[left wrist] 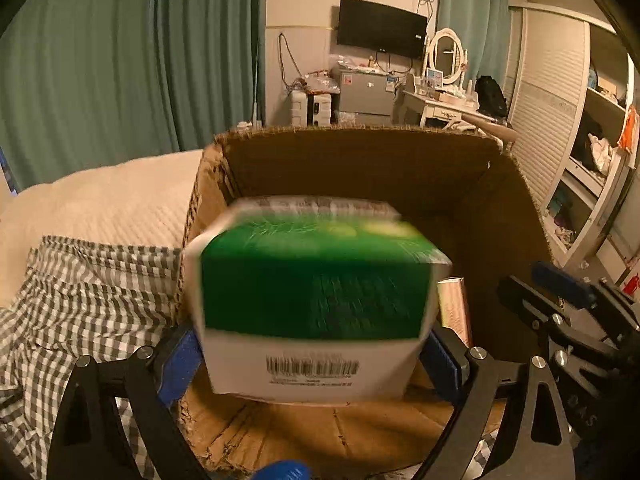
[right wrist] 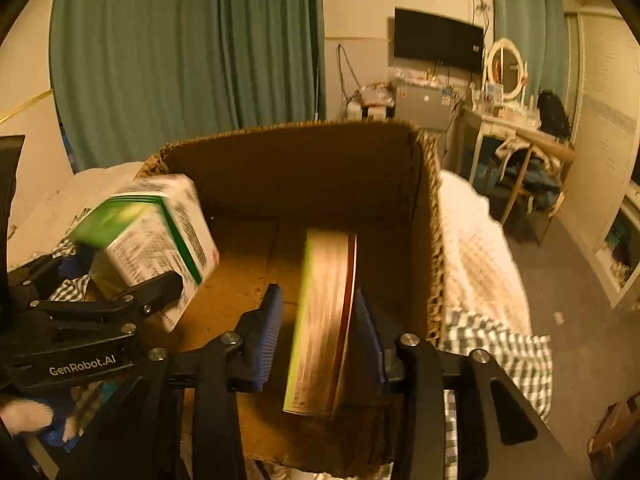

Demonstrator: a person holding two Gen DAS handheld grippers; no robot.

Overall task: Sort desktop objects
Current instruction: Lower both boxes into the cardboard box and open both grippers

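Currently both grippers sit over the open cardboard box (right wrist: 304, 168), which rests on a bed with a white quilt (right wrist: 476, 248) and a checked cloth (left wrist: 80, 292).

Left gripper (left wrist: 312, 360): jaws clamped on the green-and-white carton (left wrist: 316, 300), blue pads pressing its lower left and right sides. Carton sits square between the jaws, barcode face toward the camera, held above the box floor near the box's left wall. In the right wrist view the same carton (right wrist: 156, 236) is tilted.

Right gripper (right wrist: 320, 336): a thin flat pack (right wrist: 324, 320) stands on edge between the jaws, inside the box. Right pad looks to be against its red-edged side; a visible gap separates the left pad from its green edge. So jaws parted, not squeezing it. Pack is motion-blurred; can't tell whether its lower end touches the box floor.
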